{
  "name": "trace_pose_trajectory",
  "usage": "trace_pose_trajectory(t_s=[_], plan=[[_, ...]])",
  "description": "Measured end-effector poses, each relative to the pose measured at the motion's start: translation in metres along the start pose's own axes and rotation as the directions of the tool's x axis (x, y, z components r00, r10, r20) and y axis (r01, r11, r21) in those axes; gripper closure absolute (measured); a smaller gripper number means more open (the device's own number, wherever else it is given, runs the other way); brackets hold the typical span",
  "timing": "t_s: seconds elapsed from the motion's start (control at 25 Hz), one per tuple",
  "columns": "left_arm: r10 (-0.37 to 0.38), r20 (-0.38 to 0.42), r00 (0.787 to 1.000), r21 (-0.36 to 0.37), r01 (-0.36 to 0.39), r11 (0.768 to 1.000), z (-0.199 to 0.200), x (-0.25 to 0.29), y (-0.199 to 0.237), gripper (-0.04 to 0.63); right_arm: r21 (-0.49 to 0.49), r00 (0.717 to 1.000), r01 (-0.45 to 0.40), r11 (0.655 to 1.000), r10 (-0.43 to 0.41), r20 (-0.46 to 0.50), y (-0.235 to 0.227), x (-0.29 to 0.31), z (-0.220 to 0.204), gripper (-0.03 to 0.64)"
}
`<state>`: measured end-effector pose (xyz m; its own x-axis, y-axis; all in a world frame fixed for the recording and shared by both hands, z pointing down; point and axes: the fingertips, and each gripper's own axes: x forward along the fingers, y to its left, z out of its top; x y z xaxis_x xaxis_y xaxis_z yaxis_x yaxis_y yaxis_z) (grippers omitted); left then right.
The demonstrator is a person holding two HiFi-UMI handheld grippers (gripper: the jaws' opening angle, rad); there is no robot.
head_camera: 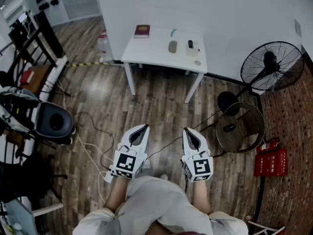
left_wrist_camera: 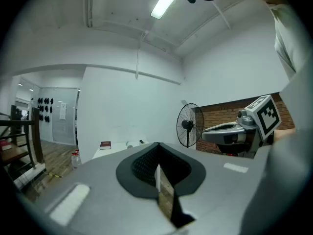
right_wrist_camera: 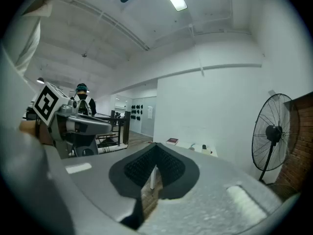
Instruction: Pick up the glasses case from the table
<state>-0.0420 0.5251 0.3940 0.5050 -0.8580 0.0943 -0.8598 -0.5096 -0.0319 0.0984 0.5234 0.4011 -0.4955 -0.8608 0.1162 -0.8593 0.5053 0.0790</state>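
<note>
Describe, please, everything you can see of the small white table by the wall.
The white table has a plain rectangular top, smooth and matte, on slim straight white legs, two showing clearly. It stands level on the wood-plank floor against the white wall, left of the standing fan in the head view. On top lie a dark red book at the back left corner, a grey oval case, a dark item on a pale box and a small grey disc.

Counter point(head_camera: 156, 58): one. On it — one dark red book point(head_camera: 142, 31), one grey glasses case point(head_camera: 172, 46), one white box point(head_camera: 192, 51), one small round disc point(head_camera: 197, 62). Floor point(head_camera: 161, 116): one pedestal fan point(head_camera: 271, 65), one round basket point(head_camera: 240, 127), one plastic bottle point(head_camera: 102, 45), one red box point(head_camera: 272, 162). Grippers: two — left gripper point(head_camera: 143, 129), right gripper point(head_camera: 187, 131).
</note>
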Motion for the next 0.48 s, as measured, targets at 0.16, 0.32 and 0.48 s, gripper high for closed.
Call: trace_pose_trajectory(t_s=[0.16,0.32,0.48], plan=[[-0.014,-0.004,1.000,0.005,0.014,1.000,0.002,0.022,0.030,0.577,0.002,1.000,0.006,1.000,-0.006,0.008,-0.001,0.038,0.005,0.612],[-0.039,-0.005,0.999,0.011,0.039,0.999,0.001,0.037,0.054,0.577,-0.021,1.000,0.019,1.000,-0.019,-0.008,0.003,0.068,0.005,0.612],[-0.061,-0.001,0.998,0.005,0.061,0.998,0.001,0.049,0.078,0.577,-0.016,0.999,0.041,0.999,-0.041,-0.006,0.008,0.090,0.007,0.612]])
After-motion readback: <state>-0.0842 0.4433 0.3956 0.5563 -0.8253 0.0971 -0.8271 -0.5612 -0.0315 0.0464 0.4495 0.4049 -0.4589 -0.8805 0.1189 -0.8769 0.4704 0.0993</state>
